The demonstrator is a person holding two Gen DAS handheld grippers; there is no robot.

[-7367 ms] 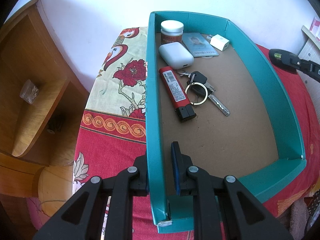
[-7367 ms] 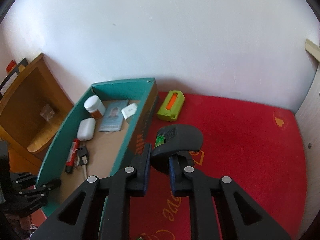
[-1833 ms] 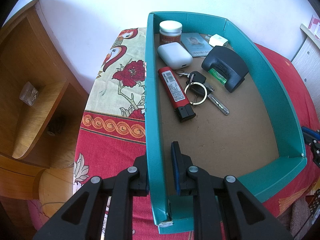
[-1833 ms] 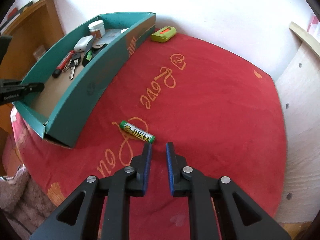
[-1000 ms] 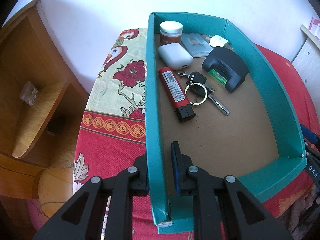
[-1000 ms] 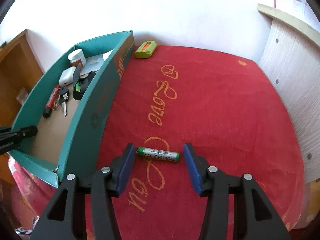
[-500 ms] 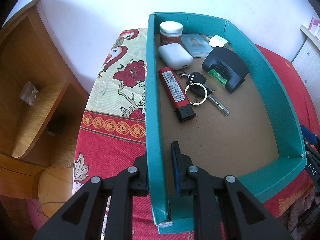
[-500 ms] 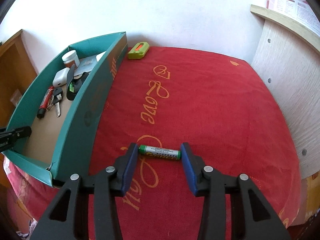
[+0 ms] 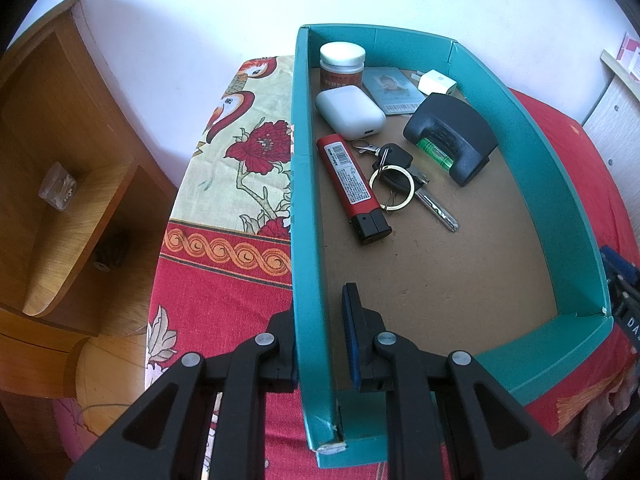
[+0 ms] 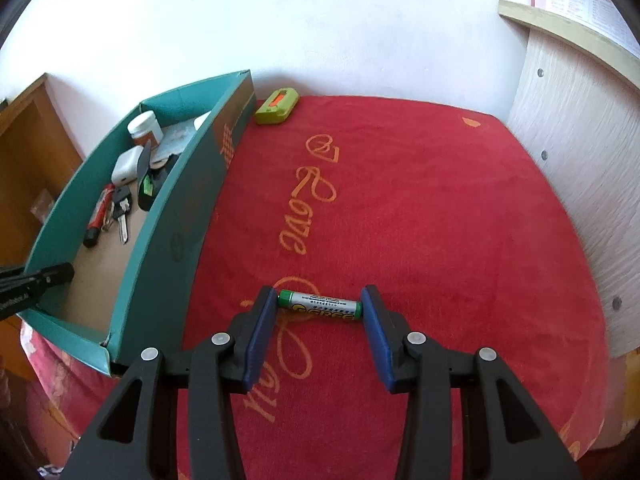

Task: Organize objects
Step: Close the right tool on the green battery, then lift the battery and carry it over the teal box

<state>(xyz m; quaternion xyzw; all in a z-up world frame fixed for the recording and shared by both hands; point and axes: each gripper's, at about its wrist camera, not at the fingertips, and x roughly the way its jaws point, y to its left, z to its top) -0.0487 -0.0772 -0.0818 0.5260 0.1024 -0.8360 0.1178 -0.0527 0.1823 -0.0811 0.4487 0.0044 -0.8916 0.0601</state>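
Now the right hand-held gripper brackets the battery lengthwise.

Teal box, red cloth, green-and-white battery

The cardboard box is teal outside and on its walls, plain brown on its floor. It holds a red lighter with a black end, a white earbud case, a white-lidded jar, a black level with a green vial, and black-headed keys on a gold ring. The AA battery is green and white. The red cloth carries orange lettering; the floral cloth shows red flowers on cream. The utility knife is lime with orange. Blue pads line black grippers.
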